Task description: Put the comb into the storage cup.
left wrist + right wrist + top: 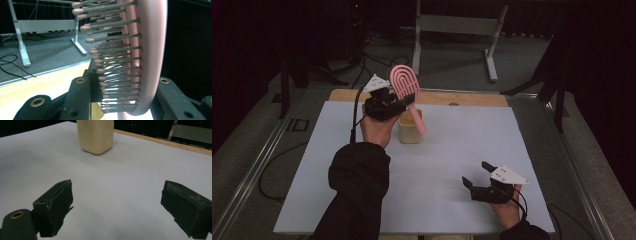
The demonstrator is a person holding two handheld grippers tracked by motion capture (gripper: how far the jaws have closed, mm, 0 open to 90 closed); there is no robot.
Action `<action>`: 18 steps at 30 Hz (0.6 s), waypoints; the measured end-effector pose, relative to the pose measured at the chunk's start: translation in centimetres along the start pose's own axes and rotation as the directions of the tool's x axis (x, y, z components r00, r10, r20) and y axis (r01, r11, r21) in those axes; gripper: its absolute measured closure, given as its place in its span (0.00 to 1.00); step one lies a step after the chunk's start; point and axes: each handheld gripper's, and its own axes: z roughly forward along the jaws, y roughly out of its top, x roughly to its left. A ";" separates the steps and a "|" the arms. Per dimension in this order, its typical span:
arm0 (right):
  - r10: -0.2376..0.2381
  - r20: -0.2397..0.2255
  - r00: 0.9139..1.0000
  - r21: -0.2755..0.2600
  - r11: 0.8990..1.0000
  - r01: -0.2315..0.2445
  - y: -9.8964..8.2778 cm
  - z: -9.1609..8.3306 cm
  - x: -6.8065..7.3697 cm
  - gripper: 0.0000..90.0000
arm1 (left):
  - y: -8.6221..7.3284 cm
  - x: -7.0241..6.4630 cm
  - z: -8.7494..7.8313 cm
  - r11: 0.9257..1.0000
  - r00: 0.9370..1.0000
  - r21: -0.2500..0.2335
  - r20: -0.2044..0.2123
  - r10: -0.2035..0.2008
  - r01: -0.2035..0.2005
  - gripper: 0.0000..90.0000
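Note:
My left gripper (403,103) is shut on a pink hairbrush (405,83), held at the far middle of the table. The brush head stands up and tilted, and its handle slants down over a cream cup (410,132). Whether the handle's tip is inside the cup I cannot tell. In the left gripper view the bristled head (147,50) sits between the two black jaws of the left gripper (125,100), bristles pointing left. My right gripper (477,173) rests near the front right corner, open with nothing between its fingers. From the right gripper (116,202) the cup (96,136) stands ahead on the sheet.
A white sheet (462,145) covers the wooden tabletop (472,98). Beyond the far edge are a grey metal frame (457,25) and loose cables (377,55) on the carpet. A rail (257,165) runs along the table's left side.

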 end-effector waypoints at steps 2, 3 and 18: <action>0.000 0.001 1.000 0.000 1.000 0.000 0.0 0.0 0.0 0.11 | 0.1 0.1 0.0 1.000 1.000 0.000 -0.007 0.002 -0.002 0.73; 0.000 0.001 1.000 -0.001 1.000 0.000 0.0 0.0 0.0 0.11 | 0.2 0.2 0.1 1.000 1.000 0.002 -0.013 0.002 -0.002 0.73; 0.008 0.003 1.000 -0.012 1.000 -0.008 0.1 -0.2 0.0 0.12 | 0.8 0.6 0.8 1.000 0.999 -0.001 -0.038 0.003 -0.003 0.73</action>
